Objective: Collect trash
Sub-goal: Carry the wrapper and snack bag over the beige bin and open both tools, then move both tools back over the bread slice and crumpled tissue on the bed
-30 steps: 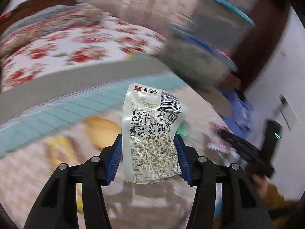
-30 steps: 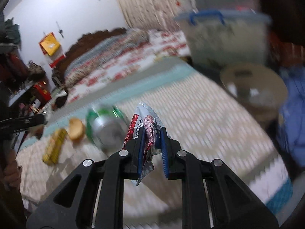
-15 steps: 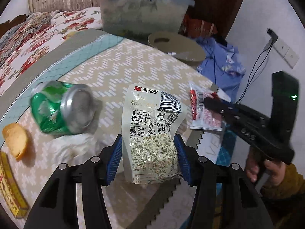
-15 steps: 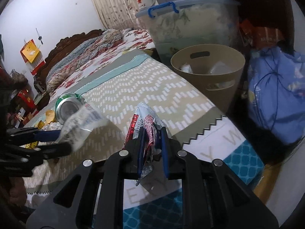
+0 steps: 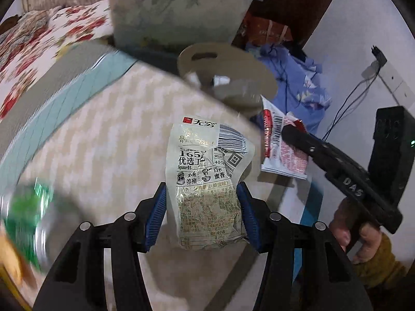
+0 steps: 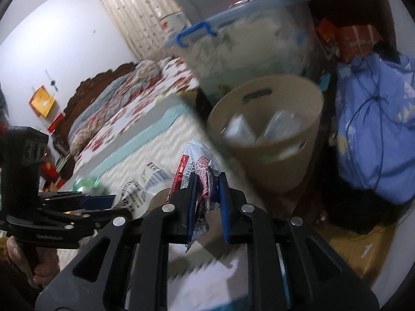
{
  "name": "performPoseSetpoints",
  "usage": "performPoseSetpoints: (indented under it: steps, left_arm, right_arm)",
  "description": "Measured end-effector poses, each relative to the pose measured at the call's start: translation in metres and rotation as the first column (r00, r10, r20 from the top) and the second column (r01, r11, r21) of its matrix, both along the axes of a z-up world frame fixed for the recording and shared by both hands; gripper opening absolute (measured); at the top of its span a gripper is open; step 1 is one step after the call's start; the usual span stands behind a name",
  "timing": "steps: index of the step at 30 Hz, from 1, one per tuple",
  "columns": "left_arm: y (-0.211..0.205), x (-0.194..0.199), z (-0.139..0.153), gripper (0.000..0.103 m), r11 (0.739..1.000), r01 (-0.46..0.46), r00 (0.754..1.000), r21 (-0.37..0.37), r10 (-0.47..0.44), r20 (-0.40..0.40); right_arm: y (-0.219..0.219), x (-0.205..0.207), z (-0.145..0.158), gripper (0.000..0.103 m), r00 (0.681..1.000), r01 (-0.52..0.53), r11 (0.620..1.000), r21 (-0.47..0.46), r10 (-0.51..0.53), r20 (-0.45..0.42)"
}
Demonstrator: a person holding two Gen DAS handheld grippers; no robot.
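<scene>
My left gripper (image 5: 202, 215) is shut on a pale crumpled food wrapper (image 5: 207, 178) with black print and holds it above the patterned mat. My right gripper (image 6: 207, 194) is shut on a red and white wrapper (image 6: 197, 171); the wrapper also shows in the left wrist view (image 5: 280, 150) to the right. A beige trash bin (image 6: 272, 150) with some trash inside stands just beyond both grippers, off the mat's edge; it shows in the left wrist view (image 5: 233, 77) too. A green can (image 5: 26, 220) lies blurred at the lower left.
A clear storage box (image 6: 246, 39) with a blue lid stands behind the bin. A blue cloth bundle (image 6: 376, 129) lies to the right. A floral quilt (image 5: 39, 39) covers the bed at the left. A yellow snack piece (image 5: 7, 256) lies by the can.
Both grippers have moved with their wrappers toward the beige bin, which is now larger and closer in both views. The can has slid to the left edge of the left view.
</scene>
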State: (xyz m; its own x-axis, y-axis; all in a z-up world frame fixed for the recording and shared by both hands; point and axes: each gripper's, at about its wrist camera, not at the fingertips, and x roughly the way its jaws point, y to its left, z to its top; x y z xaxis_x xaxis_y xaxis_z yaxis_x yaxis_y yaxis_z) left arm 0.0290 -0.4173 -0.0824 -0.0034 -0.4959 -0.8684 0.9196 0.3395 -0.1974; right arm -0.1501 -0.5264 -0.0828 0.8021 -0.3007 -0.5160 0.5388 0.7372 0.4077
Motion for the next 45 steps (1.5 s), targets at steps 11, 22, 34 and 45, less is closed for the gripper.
performPoseSetpoints:
  steps: [11, 22, 34, 45]
  left_arm:
    - [-0.158, 0.03, -0.008, 0.053, 1.0, 0.009, 0.998, 0.026, -0.007, -0.064]
    - [-0.188, 0.048, -0.031, 0.07, 0.997, -0.062, 0.993, 0.045, 0.066, -0.097]
    - [-0.041, 0.006, 0.012, 0.071, 0.995, -0.073, 0.995, -0.07, 0.068, -0.07]
    - [0.134, -0.015, 0.0, 0.071, 0.992, -0.112, 0.993, -0.067, 0.113, 0.026]
  right_arm:
    - [-0.15, 0.029, -0.001, 0.019, 0.986, 0.17, 0.979, 0.116, -0.168, -0.023]
    - [-0.176, 0.037, -0.007, 0.06, 0.973, 0.231, 0.967, 0.105, -0.23, -0.019]
    - [-0.082, 0.025, 0.015, 0.06, 0.983, 0.128, 0.983, 0.135, -0.143, 0.111]
    - [0.031, 0.087, -0.009, 0.052, 0.994, -0.106, 0.974, 0.199, 0.099, 0.044]
